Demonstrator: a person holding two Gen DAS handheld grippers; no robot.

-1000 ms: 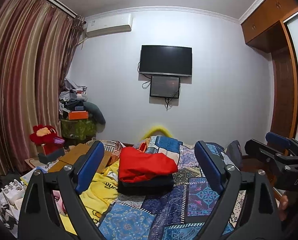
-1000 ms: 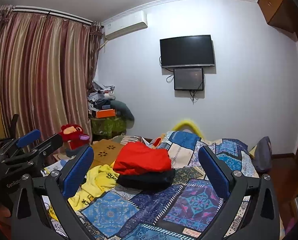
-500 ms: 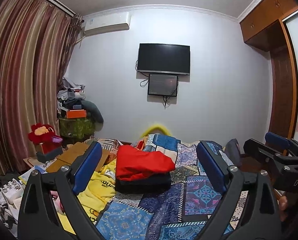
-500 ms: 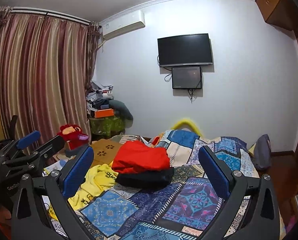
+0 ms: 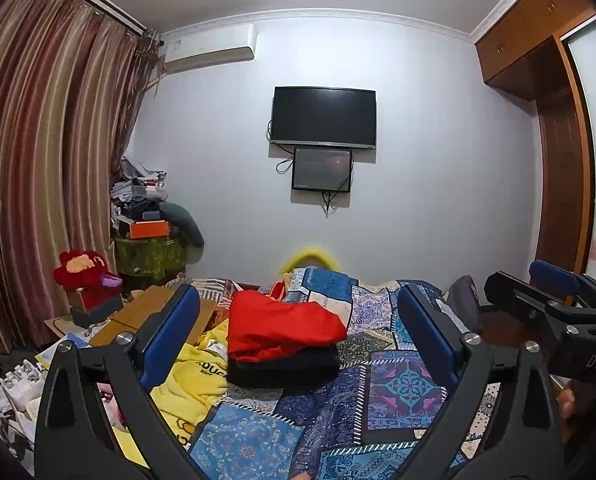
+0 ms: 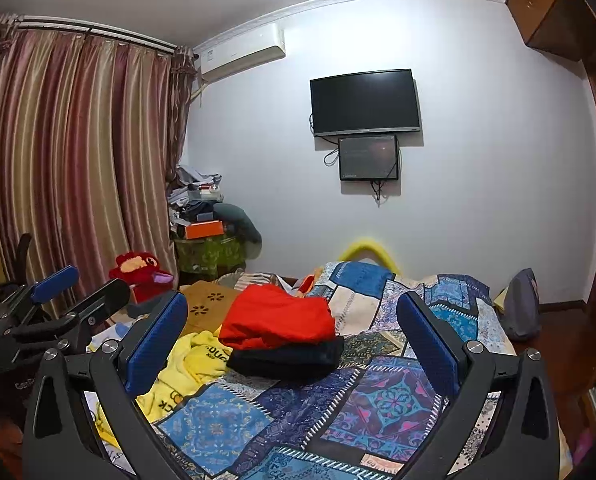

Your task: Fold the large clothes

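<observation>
A folded red garment lies on a folded black garment in the middle of the patchwork bedspread. A crumpled yellow garment lies to their left. My left gripper hovers level before the stack, its jaws opening with nothing between them. My right gripper stands open and empty beside it, also short of the stack. Each gripper shows at the edge of the other's view.
A red plush toy and a wooden board sit left of the bed. A cluttered pile stands by the curtain. A television hangs on the far wall. A wooden wardrobe is on the right.
The left gripper's jaws have spread a little wider. Both hands and the clothes on the bed have stayed where they were.
</observation>
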